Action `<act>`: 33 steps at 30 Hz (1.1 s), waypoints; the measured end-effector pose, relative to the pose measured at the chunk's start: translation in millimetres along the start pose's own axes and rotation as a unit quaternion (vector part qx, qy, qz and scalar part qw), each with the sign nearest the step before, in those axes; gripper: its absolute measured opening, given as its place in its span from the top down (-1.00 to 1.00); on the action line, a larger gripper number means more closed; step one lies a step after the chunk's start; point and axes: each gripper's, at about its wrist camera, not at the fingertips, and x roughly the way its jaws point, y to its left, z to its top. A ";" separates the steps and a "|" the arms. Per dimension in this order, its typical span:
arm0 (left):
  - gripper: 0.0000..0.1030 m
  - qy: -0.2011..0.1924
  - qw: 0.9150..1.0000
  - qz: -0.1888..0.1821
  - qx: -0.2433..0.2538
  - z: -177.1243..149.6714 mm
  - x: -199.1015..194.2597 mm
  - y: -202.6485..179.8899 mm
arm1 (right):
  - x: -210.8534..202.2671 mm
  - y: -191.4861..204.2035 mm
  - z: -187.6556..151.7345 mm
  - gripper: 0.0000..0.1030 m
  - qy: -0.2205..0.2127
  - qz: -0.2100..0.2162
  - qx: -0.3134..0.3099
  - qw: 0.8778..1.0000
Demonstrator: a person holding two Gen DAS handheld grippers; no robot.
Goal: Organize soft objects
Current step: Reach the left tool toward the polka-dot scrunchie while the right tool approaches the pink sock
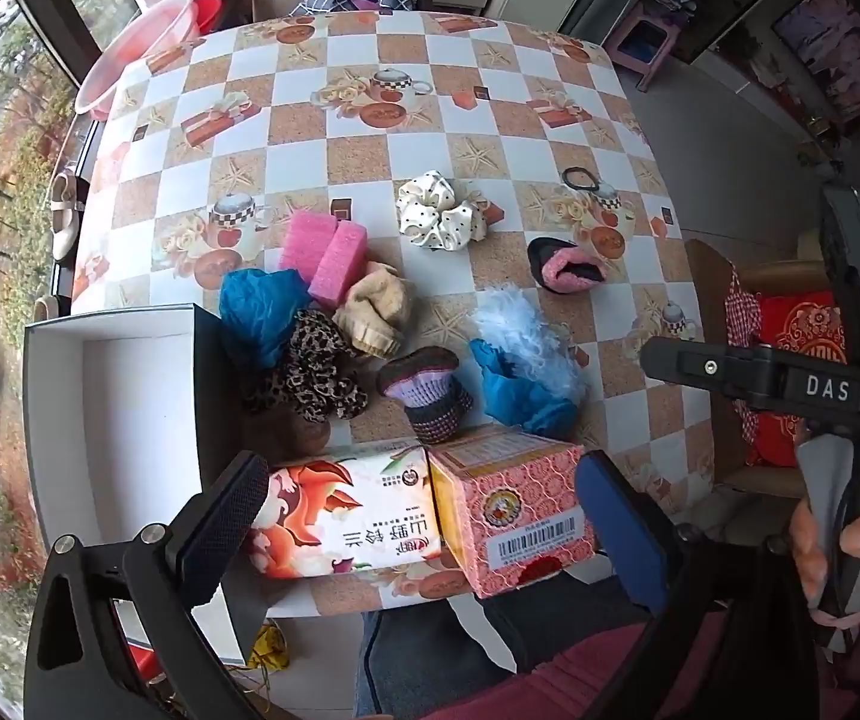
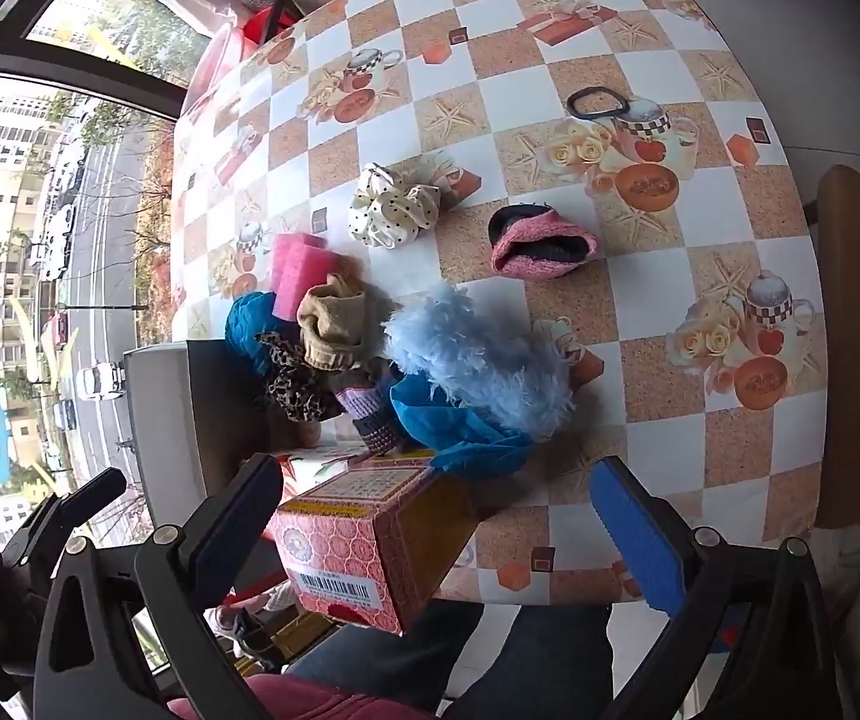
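Checkered oilcloth covers the desk (image 1: 370, 138). Nearest, both tools, left tool (image 1: 424, 510) and right tool (image 2: 436, 522), stand spread wide and empty above a tissue pack (image 1: 340, 516) and pink carton (image 1: 508, 504). Beyond, soft things cluster: leopard scrunchie (image 1: 316, 378), blue fluffy piece (image 2: 478, 354), pink sponges (image 1: 328, 252). White box (image 1: 124, 420) lies at nine o'clock; polka-dot scrunchie (image 1: 436, 210) sits farther toward twelve.

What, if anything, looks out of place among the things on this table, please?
The pink patterned box overhangs the table's near edge, tilted. The black hair tie lies alone, far from the soft pile.
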 end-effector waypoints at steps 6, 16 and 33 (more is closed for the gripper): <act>-0.99 -0.001 1.000 -0.004 -0.008 25.0 14.5 22.5 | 9.1 -7.5 11.2 -1.00 0.000 -0.022 0.031 0.999; -0.98 0.006 1.000 0.020 -0.020 43.7 32.9 29.6 | 23.4 -13.1 14.9 -1.00 0.017 -0.040 0.050 0.998; -0.99 0.003 1.000 0.015 -0.019 57.3 47.8 25.7 | 36.4 -17.6 23.6 -1.00 0.033 -0.048 0.050 0.997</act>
